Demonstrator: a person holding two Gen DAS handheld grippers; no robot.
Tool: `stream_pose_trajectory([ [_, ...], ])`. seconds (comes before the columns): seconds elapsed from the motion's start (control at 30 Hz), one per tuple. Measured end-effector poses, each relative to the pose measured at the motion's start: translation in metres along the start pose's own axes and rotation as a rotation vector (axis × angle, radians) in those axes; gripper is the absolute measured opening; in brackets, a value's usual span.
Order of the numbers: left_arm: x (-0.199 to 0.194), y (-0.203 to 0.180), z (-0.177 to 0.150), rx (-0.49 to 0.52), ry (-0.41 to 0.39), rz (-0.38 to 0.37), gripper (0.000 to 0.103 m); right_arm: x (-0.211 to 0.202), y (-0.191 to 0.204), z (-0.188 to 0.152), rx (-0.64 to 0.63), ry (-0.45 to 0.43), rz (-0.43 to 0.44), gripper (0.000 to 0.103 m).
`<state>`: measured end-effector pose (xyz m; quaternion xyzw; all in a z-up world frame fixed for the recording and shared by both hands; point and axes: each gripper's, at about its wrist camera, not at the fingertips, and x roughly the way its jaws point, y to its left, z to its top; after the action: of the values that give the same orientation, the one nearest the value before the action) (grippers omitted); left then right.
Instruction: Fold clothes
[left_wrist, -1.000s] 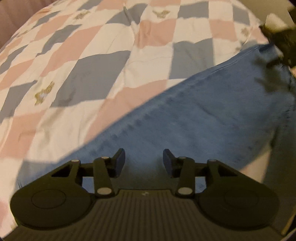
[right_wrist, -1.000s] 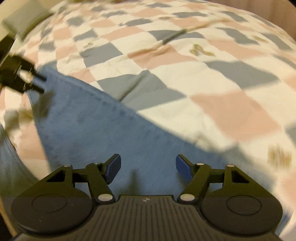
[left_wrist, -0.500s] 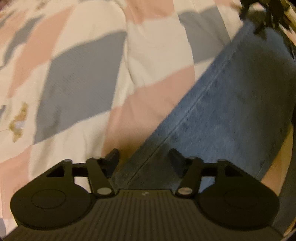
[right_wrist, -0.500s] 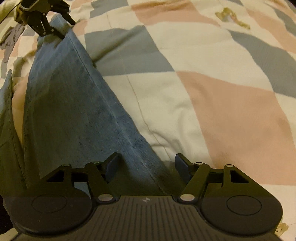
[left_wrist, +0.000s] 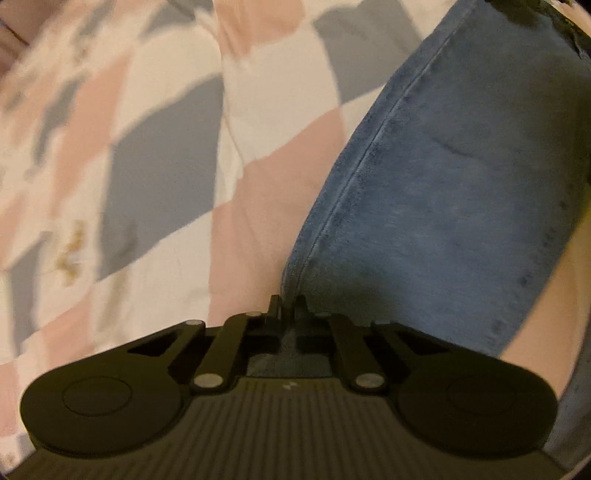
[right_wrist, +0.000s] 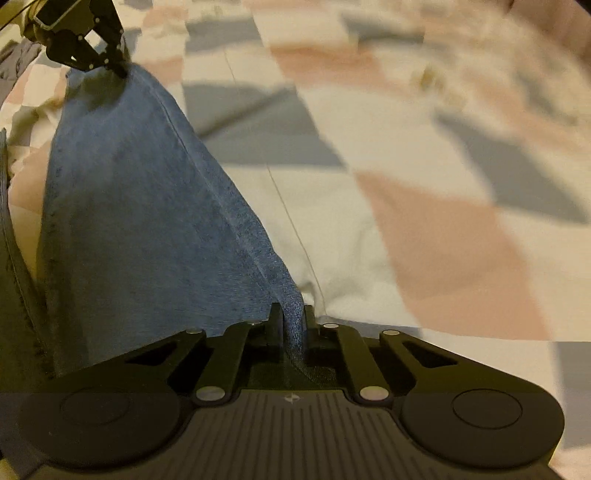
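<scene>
Left gripper (left_wrist: 287, 301) is seen clenched on the seamed edge of the blue denim garment (left_wrist: 450, 192); right gripper (right_wrist: 293, 314) is likewise pinched on a bunched fold of that edge, the cloth spanning between them over the checked quilt (right_wrist: 424, 221). Both holds are judged shallow, near the fingertips. A slip could be caused by uneven pulling, and the far leg could be dragged askew.

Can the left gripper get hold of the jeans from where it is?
Yes, it seems so: the left gripper is shut on the seam edge of the jeans, with nothing in the way. The right gripper pinches the same edge.
</scene>
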<state>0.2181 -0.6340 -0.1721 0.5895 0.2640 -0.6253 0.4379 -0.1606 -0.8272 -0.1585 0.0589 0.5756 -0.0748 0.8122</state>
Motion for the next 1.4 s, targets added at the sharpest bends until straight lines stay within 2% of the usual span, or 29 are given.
stream_pose_trajectory([
  [0.1, -0.054, -0.033, -0.023, -0.048, -0.045, 0.088, 0.003, -0.019, 0.056, -0.034, 0.047, 0.025, -0.035, 0.007],
  [0.17, -0.099, -0.066, -0.048, -0.113, -0.069, 0.130, 0.003, -0.032, 0.093, -0.057, 0.079, 0.042, -0.057, 0.007],
  [0.23, -0.139, -0.109, -0.075, -0.194, -0.078, 0.147, 0.003, -0.045, 0.131, -0.080, 0.111, 0.059, -0.080, 0.007],
  [0.33, -0.180, -0.187, -0.118, -0.337, -0.052, 0.122, 0.003, -0.064, 0.187, -0.115, 0.159, 0.085, -0.113, 0.006],
  [0.4, -0.184, -0.238, -0.146, -0.461, -0.001, 0.083, 0.007, -0.077, 0.225, -0.138, 0.190, 0.103, -0.136, 0.007],
  [0.5, -0.169, -0.295, -0.179, -0.650, 0.077, 0.005, 0.015, -0.096, 0.281, -0.173, 0.238, 0.129, -0.169, 0.021],
  [0.53, -0.163, -0.309, -0.188, -0.703, 0.098, -0.014, 0.016, -0.102, 0.300, -0.184, 0.254, 0.137, -0.181, 0.022],
  [0.57, -0.159, -0.321, -0.197, -0.754, 0.111, -0.031, 0.017, -0.097, 0.305, -0.195, 0.344, 0.150, -0.178, 0.025],
  [0.6, -0.160, -0.325, -0.205, -0.795, 0.100, -0.037, 0.020, -0.098, 0.302, -0.202, 0.451, 0.136, -0.177, 0.036],
  [0.67, -0.161, -0.327, -0.221, -0.883, 0.063, -0.039, 0.030, -0.102, 0.291, -0.218, 0.702, 0.081, -0.171, 0.052],
  [0.73, -0.163, -0.316, -0.244, -1.024, 0.000, -0.035, 0.033, -0.110, 0.272, -0.240, 0.998, -0.026, -0.156, 0.053],
  [0.83, -0.161, -0.298, -0.282, -1.249, -0.092, -0.007, 0.033, -0.117, 0.248, -0.274, 1.331, -0.189, -0.140, 0.053],
  [0.93, -0.153, -0.290, -0.313, -1.403, -0.161, 0.052, 0.033, -0.119, 0.232, -0.302, 1.504, -0.366, -0.125, 0.053],
  [1.0, -0.146, -0.287, -0.328, -1.475, -0.207, 0.091, 0.033, -0.113, 0.223, -0.314, 1.535, -0.445, -0.106, 0.054],
  [1.03, -0.141, -0.287, -0.327, -1.456, -0.235, 0.109, 0.033, -0.108, 0.220, -0.319, 1.539, -0.482, -0.098, 0.054],
  [1.2, -0.113, -0.292, -0.320, -1.358, -0.373, 0.196, 0.033, -0.083, 0.197, -0.330, 1.388, -0.590, -0.127, 0.054],
  [1.3, -0.111, -0.318, -0.305, -1.273, -0.463, 0.215, 0.034, -0.083, 0.199, -0.356, 1.349, -0.694, -0.110, 0.053],
  [1.4, -0.110, -0.349, -0.288, -1.189, -0.548, 0.237, 0.035, -0.085, 0.204, -0.384, 1.367, -0.794, -0.055, 0.054],
])
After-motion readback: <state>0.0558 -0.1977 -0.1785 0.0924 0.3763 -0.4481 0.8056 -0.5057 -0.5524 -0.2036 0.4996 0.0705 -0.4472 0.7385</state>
